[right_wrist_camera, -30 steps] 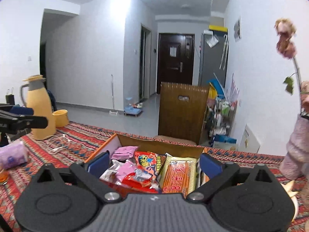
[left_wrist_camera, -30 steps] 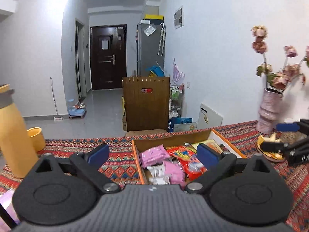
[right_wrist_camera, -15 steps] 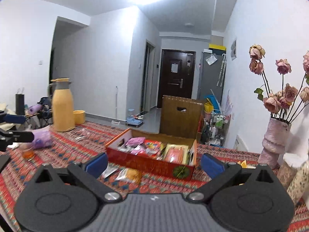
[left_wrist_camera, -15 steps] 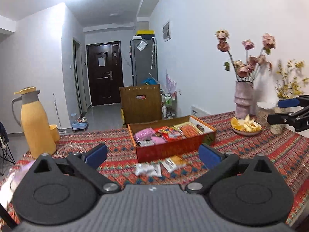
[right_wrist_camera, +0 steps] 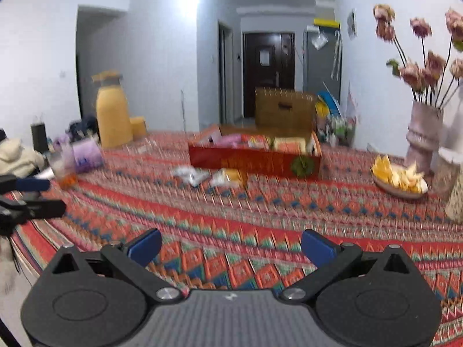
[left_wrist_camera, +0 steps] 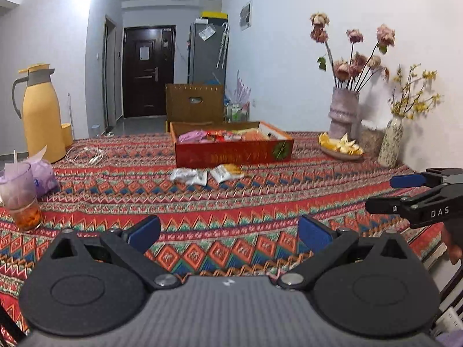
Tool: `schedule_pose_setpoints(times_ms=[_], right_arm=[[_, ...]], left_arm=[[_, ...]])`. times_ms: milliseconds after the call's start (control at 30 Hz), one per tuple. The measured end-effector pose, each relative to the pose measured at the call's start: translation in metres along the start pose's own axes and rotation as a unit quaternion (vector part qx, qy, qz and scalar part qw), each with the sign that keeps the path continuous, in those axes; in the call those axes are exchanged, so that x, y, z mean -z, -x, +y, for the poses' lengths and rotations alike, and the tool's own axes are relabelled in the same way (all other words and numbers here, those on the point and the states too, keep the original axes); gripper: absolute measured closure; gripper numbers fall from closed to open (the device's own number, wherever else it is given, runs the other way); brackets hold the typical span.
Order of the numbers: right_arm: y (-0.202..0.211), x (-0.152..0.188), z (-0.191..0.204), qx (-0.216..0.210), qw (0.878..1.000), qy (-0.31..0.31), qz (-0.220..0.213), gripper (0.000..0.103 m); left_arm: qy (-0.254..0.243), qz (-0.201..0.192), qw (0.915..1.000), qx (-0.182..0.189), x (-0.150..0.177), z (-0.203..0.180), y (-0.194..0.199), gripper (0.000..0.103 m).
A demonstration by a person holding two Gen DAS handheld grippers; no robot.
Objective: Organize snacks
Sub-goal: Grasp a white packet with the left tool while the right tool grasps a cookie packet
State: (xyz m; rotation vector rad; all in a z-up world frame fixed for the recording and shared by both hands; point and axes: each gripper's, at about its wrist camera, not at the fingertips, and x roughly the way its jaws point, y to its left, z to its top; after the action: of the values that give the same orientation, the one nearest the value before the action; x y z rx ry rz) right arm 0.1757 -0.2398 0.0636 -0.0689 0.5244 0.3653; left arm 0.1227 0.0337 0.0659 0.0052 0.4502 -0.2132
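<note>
Presently both grippers, left (left_wrist_camera: 228, 231) and right (right_wrist_camera: 231, 244), hover wide open and empty (ready to pick), well short of two packets (left_wrist_camera: 188, 175) (left_wrist_camera: 227, 172) lying before the box (left_wrist_camera: 231, 151).

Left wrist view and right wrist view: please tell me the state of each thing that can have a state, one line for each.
left gripper: open, empty
right gripper: open, empty
red snack box: open on top, holds packets
white packet: lying on the cloth, outside the box
yellow packet: lying on the cloth, outside the box
yellow thermos: upright, lid on
glass cup: upright, partly filled
</note>
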Motion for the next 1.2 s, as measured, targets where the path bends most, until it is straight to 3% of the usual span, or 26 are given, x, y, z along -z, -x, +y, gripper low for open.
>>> schedule_pose_setpoints(times_ms=[267,567,800,900,1067,1133,1167,1200], right_arm=[[-0.033,0.006,-0.012,0.013,0.999,-0.020,0.030,0.000],[-0.102,-0.023,-0.025,0.020,0.999,-0.002,0.047,0.000],[-0.178,-0.058,-0.035,0.012,0.998,-0.015,0.059,0.001],[-0.207,-0.075,-0.032,0.007,0.998,-0.012,0.056,0.002],[-0.240,-0.093,-0.027,-0.011,0.999,-0.014,0.050,0.002],[-0.254,-0.096,-0.026,-0.010,0.998,-0.007,0.056,0.002],[-0.261,-0.097,-0.025,-0.009,0.998,-0.004,0.058,0.002],[-0.270,-0.098,-0.024,-0.010,0.998,-0.002,0.061,0.004]], left_arm=[[-0.004,0.031,0.9994,-0.014,0.000,0.024,-0.037,0.000],[-0.090,0.064,0.9938,-0.011,-0.023,0.067,-0.139,0.000],[-0.058,0.074,0.9955,-0.009,-0.053,0.081,-0.242,0.000],[-0.062,0.076,0.9944,-0.039,-0.060,0.072,-0.289,0.000],[-0.029,0.107,0.9934,-0.030,-0.060,0.075,-0.338,0.000],[-0.023,0.119,0.9920,-0.034,-0.059,0.077,-0.345,0.012],[-0.013,0.113,0.9932,-0.025,-0.059,0.080,-0.343,0.032],[-0.014,0.105,0.9940,-0.028,-0.060,0.081,-0.340,0.039]])
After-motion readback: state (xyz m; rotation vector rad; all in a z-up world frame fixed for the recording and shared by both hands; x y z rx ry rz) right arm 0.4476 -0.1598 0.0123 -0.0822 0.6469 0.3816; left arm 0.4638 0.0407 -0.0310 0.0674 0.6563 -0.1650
